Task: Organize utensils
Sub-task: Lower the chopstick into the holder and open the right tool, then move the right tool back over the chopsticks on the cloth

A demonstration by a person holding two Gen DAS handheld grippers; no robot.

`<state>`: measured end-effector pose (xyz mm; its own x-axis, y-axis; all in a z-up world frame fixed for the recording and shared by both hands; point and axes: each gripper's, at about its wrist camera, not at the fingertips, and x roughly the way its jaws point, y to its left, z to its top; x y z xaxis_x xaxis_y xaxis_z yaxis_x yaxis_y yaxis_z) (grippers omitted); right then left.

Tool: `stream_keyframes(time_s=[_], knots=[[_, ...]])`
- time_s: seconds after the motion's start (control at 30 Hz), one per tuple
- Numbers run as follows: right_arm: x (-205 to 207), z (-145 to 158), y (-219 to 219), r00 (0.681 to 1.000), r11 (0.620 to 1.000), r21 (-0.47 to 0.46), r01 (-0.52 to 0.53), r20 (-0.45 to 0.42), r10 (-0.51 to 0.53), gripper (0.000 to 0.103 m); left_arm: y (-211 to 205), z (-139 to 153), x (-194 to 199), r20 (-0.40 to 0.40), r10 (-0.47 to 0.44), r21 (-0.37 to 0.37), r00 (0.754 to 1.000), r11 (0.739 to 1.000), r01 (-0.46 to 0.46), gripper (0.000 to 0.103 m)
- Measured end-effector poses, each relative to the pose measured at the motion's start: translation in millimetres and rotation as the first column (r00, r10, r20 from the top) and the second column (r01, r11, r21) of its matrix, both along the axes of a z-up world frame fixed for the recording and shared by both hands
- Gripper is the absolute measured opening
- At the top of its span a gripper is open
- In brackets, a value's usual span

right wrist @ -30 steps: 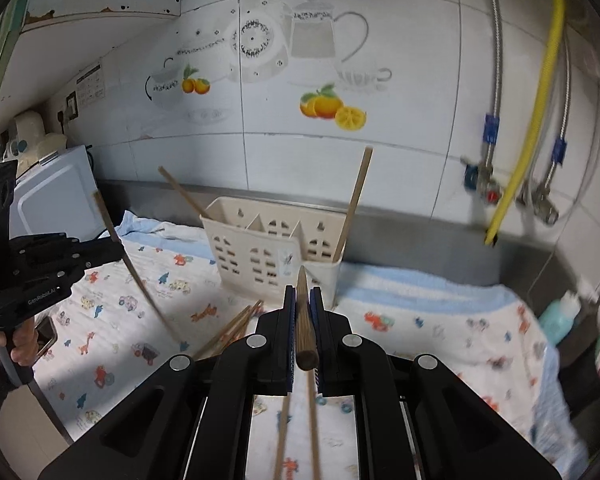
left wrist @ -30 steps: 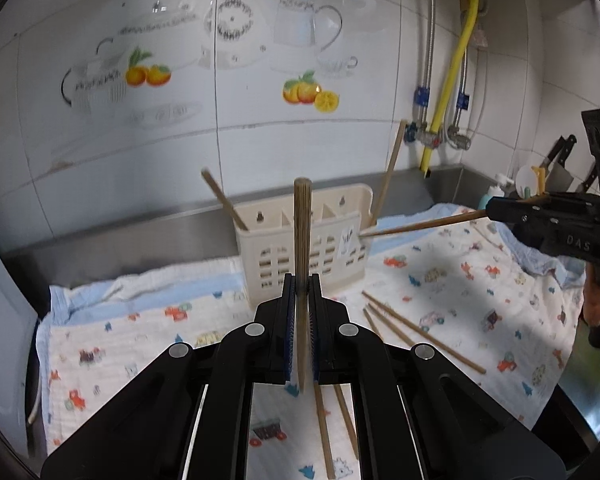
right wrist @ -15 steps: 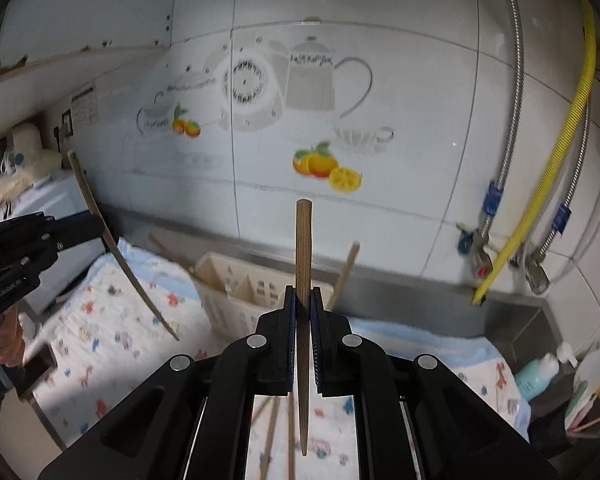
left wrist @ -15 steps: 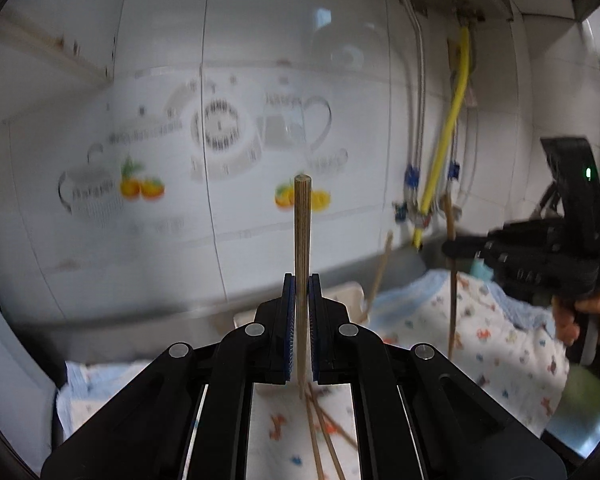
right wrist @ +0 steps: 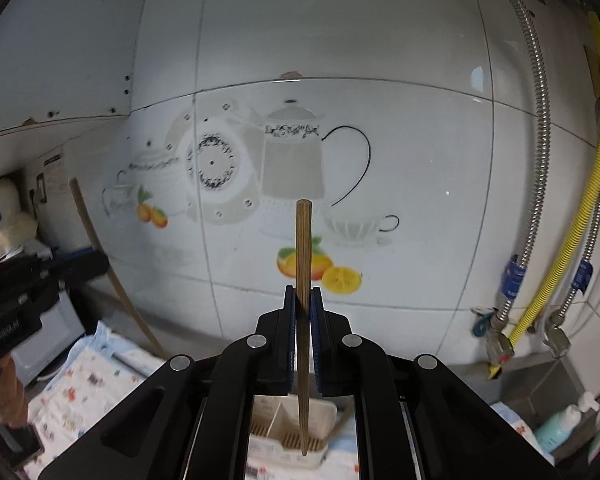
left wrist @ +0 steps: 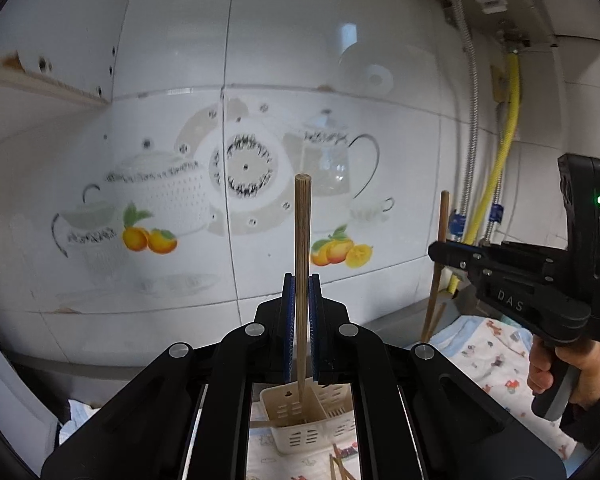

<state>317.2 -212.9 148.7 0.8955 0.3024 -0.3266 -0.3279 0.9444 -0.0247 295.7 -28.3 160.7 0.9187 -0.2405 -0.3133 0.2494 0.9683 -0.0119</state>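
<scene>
My left gripper (left wrist: 301, 284) is shut on a wooden chopstick (left wrist: 302, 236) held upright, its lower tip hanging over the cream utensil holder (left wrist: 292, 420) seen below between the fingers. My right gripper (right wrist: 303, 296) is shut on a second upright chopstick (right wrist: 303, 256), its tip over the same slotted holder (right wrist: 288, 436). In the left wrist view the right gripper (left wrist: 436, 249) shows at the right with its chopstick (left wrist: 439, 256), held by a hand (left wrist: 560, 368). In the right wrist view the left gripper (right wrist: 96, 266) and its slanted chopstick (right wrist: 108, 272) show blurred at the left.
A patterned cloth (left wrist: 496, 364) covers the counter, with loose chopsticks (left wrist: 338, 466) lying on it in front of the holder. The tiled wall (right wrist: 340, 80) stands close behind. Yellow and metal hoses (right wrist: 572, 232) hang at the right, a blue bottle (right wrist: 560, 424) below them.
Both grippers have risen with their chopsticks and tilted up, so the holder has dropped to the bottom of each view. The chopsticks now hang upright over the holder.
</scene>
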Motion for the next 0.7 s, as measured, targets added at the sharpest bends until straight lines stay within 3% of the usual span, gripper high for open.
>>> stream_keyframes(time_s=[0.27,0.5,0.63,0.7], knots=[[31.9,-39.0,2.6,0.998,1.0,0.029,0.007,-0.065,-0.006,0.007,6.1,-33.1,26.0,-0.087,0.007,-0.012,0.996,1.0,-0.008,0.005],[32.6,-59.2,-0.8,0.994,1.0,0.002,-0.001,-0.111,0.001,0.01,5.8,-54.4,35.3,-0.16,-0.011,-0.024,0.987,1.0,0.007,0.006],[24.1,-59.5,-3.4,0.994,1.0,-0.017,-0.002,-0.108,0.0,0.024,2.8,-54.8,31.0,-0.154,-0.005,-0.015,0.988,1.0,0.003,0.008],[17.4,-57.1,-4.9,0.995,1.0,-0.023,0.0,-0.102,-0.002,0.041,2.4,-51.8,24.6,-0.148,-0.004,-0.017,0.989,1.0,0.002,0.008]])
